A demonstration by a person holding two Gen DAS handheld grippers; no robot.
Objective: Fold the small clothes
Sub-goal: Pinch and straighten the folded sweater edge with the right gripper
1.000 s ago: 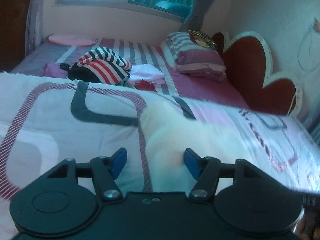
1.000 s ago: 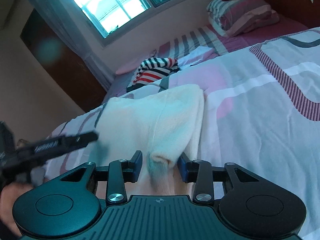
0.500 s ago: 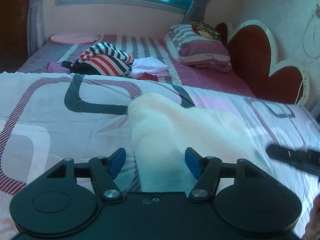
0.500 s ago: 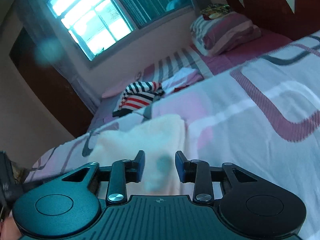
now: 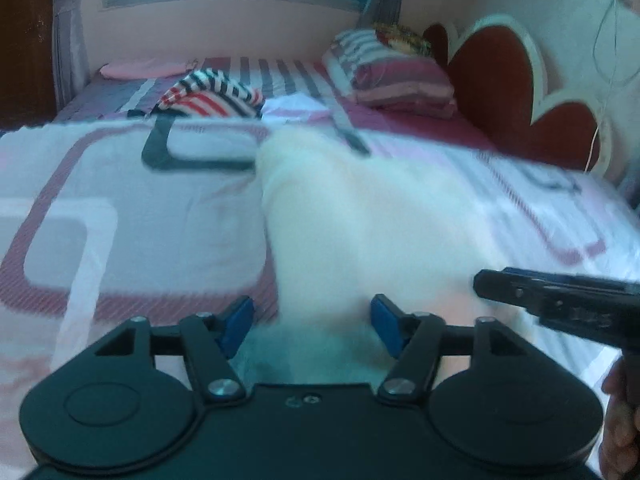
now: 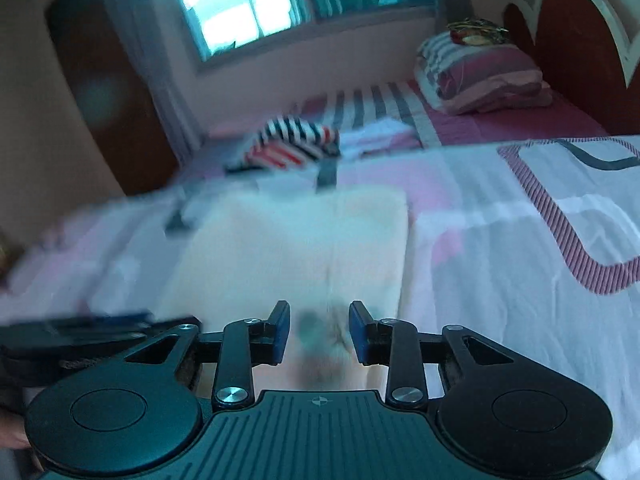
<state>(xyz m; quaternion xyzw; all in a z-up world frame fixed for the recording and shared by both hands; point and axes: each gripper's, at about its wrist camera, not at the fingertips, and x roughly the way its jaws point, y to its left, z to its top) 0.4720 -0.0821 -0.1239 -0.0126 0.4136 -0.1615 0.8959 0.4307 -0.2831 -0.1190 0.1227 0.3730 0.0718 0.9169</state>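
the left gripper [image 5: 312,326], black with blue pads, hangs over a cream, fuzzy small garment [image 5: 360,232] spread on a white bedspread with maroon-striped and grey loop patterns [image 5: 120,208]. its jaws have just been opening and stand wide; the near edge of the garment lies between them, and the pads do not press on it, so it is released. from this gripper the garment runs straight ahead and off to its right, with its left edge just beyond the left pad.

the right gripper [image 6: 319,332], also black with dark blue pads, sits at the near hem of the same garment [image 6: 296,248]. its jaws have just been closing, and a puckered bit of the cloth lies in the gap between them, but the picture is too blurred for me to tell whether the pads pinch it. in the left wrist view this gripper enters low at the right side, with a hand [image 5: 620,420] behind it.

far ahead of both grippers lie a heap of red, white and navy striped cloth [image 5: 212,98] and a striped pink pillow [image 5: 396,76] beside a red, heart-shaped headboard [image 5: 496,76].
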